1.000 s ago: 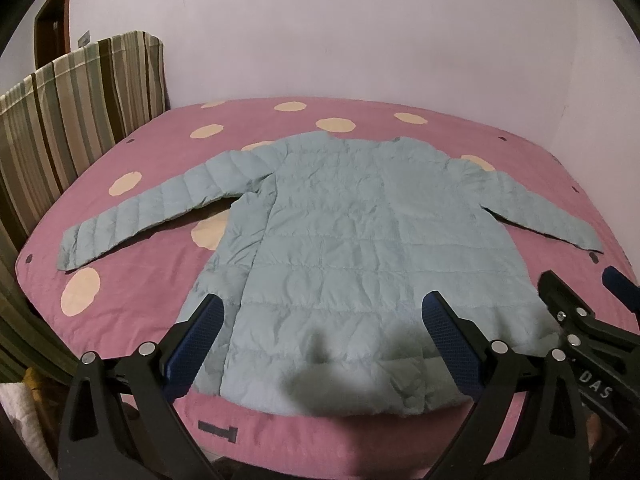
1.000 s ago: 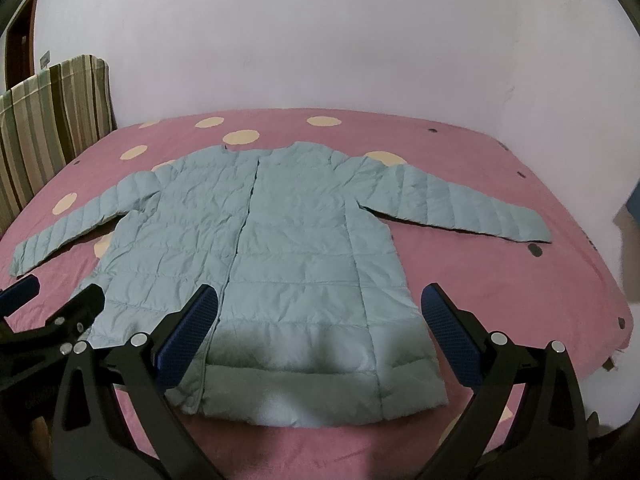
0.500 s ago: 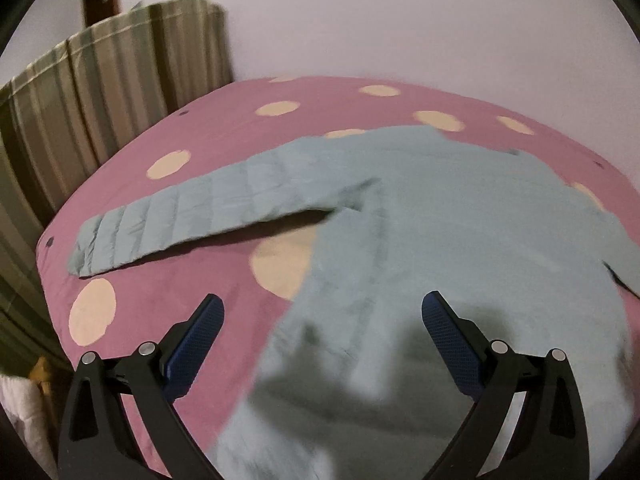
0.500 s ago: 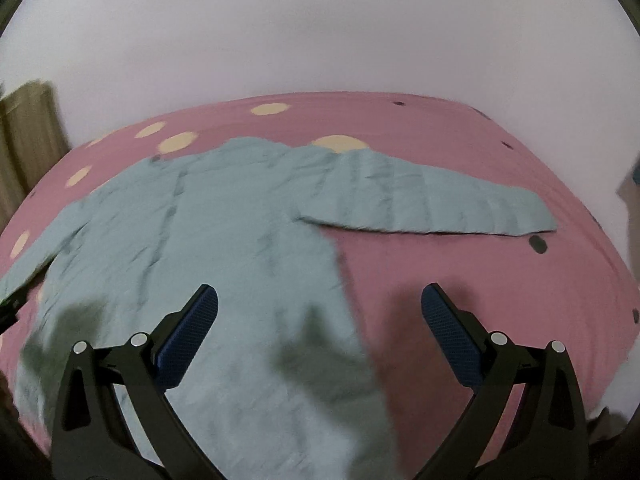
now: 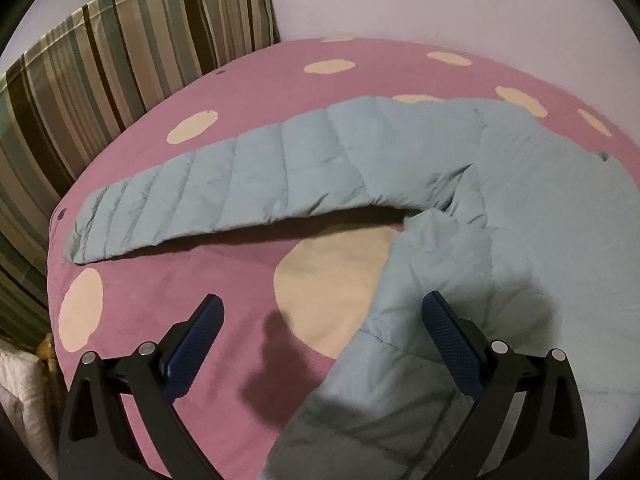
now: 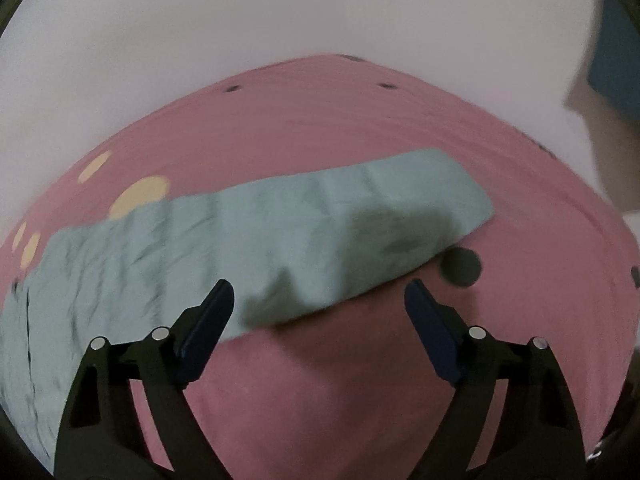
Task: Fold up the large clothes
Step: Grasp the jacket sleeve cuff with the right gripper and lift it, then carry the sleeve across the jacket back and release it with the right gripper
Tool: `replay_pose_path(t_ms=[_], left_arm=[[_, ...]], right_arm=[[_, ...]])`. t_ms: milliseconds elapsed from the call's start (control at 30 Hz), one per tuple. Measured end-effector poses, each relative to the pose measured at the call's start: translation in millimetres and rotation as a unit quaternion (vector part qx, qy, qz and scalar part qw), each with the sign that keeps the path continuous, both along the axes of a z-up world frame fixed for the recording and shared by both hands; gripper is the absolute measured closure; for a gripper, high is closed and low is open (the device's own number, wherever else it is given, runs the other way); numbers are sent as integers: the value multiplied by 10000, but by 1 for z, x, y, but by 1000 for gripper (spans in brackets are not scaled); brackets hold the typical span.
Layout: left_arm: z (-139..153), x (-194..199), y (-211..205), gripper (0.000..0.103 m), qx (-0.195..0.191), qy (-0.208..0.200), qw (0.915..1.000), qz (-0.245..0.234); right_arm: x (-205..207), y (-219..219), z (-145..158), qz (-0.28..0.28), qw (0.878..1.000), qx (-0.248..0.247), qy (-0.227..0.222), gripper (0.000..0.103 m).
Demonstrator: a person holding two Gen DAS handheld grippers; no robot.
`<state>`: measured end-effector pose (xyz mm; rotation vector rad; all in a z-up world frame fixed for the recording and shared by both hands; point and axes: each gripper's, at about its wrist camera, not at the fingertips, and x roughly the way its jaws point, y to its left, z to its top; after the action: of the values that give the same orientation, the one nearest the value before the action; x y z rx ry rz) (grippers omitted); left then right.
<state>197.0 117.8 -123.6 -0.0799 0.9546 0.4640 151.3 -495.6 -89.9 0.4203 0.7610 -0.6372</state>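
A pink bedspread with cream dots is covering the bed, a striped headboard is standing beside it, and a plain pale wall is rising behind.

left: your left gripper swings from the jacket hem out toward its left sleeve | right: your right gripper moves over the right sleeve, jaws just closing slightly, nothing gripped
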Motion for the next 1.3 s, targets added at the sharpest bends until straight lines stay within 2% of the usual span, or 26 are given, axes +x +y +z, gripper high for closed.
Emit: replay_pose_path(t_ms=[33,333,500,533,600,633,700,767,933,1067,1233,1300], left_arm=[[-3,1,0,4,26,27,10000,10],[-18,1,4,4,48,133,9998,151],[-19,0,2,4,105,127,9997,182],[-20,0,2,4,117,127,9997,182],[-20,1,2,4,130,130,9997,181],[-20,1,2,4,127,130,9997,182],[-20,0,2,4,119,126,9997,182],[-21,1,2,4,100,119,9997,184],[-23,1,4,4,20,94,9998,195],[-24,0,6,4,-16,78,9998,199],[-25,0,8,4,-96,56,9997,218],[-25,0,9,4,-120,46,9997,218]], right_arm=[[-1,-13,-3,-137,9999,78,-19,24],[-16,-112,-23,-1267,9892,680,-270,30],[-4,-129,-42,-1387,9857,938,-197,35],[-2,-130,-44,-1377,9863,896,-176,39],[2,-128,-46,-1366,9873,802,-135,60],[2,-128,-46,-1347,9875,803,-157,75],[7,-128,-49,-1201,9879,943,-280,91],[10,-126,-48,-1140,9883,957,-340,97],[22,-88,-12,-615,9953,439,-608,98],[49,-28,26,203,9963,-2,-829,99],[90,71,57,1346,9862,-376,-893,99],[107,121,61,1880,9773,-461,-866,99]])
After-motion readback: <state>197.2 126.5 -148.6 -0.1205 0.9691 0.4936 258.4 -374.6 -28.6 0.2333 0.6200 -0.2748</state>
